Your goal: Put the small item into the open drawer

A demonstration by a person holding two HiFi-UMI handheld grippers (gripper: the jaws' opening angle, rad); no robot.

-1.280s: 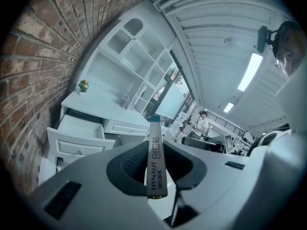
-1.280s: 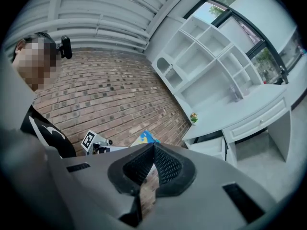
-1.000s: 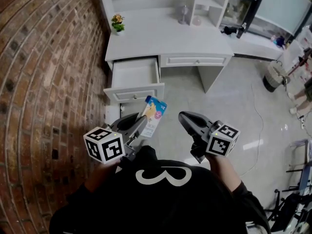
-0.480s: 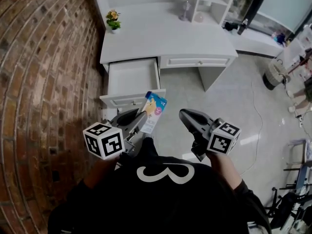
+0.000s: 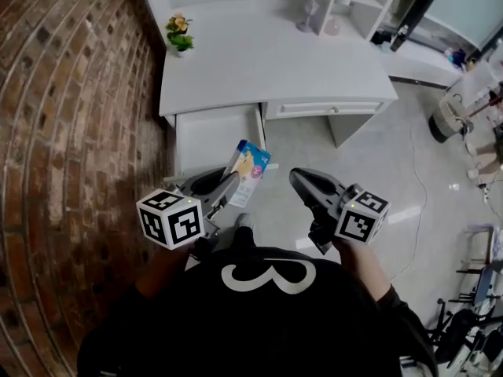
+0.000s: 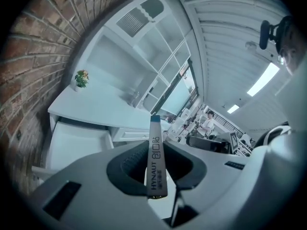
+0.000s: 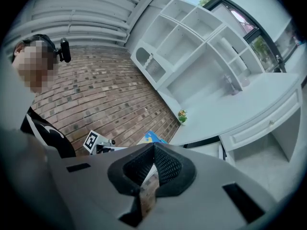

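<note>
Carrying step: left gripper [image 5: 224,189] jaws clamp the small packet [image 5: 250,166] just near of the open drawer [image 5: 214,136] in the table [image 5: 267,61]. Right gripper [image 5: 305,185] jaws are closed and empty. Next move, I judge: reach farther over the drawer, then release.

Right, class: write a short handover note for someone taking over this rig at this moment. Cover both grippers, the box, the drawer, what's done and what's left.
Left gripper: shut on the box, held in the air just short of the drawer.
Right gripper: shut, empty, beside the left one.
Drawer: open, at the left end of the desk; nothing visible inside.
Done: box in grip, drawer open.
Left: carry the box over the drawer, lower it in, let go.
</note>
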